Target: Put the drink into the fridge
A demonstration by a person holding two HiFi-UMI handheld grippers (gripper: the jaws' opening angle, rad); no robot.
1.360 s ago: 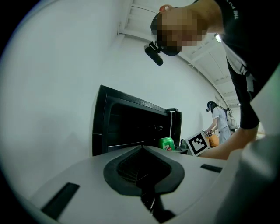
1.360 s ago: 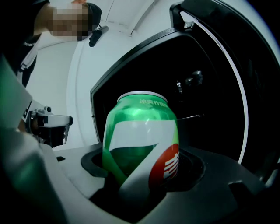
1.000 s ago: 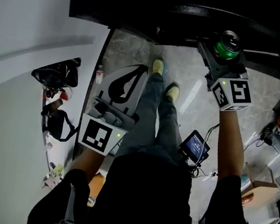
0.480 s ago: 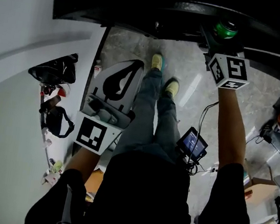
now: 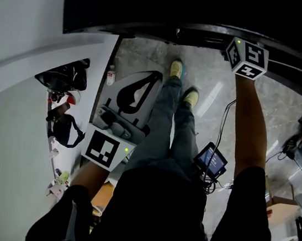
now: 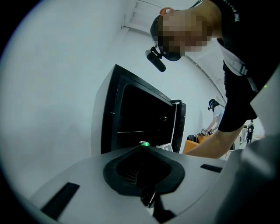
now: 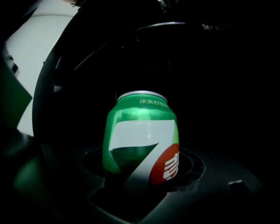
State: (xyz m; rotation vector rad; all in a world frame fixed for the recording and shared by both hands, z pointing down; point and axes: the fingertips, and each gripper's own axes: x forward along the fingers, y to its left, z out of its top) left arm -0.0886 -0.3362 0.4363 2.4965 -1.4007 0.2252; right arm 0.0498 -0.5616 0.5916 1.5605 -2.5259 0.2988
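Closest under the head camera, a small screen device sits at the person's waist. Left of it, the left gripper is held at the person's side, its jaws brought together on nothing. One black bag and one small bottle lie by the white wall to its left, and two yellow-green shoes show beyond its tip.

Farther out, the right gripper is clamped on the single green can. The head view shows only its marker cube at the edge of a dark opening, and the can is hidden there. The right gripper view alone shows the can upright between the jaws, with darkness all round.

Only the left gripper view shows the one black fridge whole, its door open and the can's green top just above the jaw rim.
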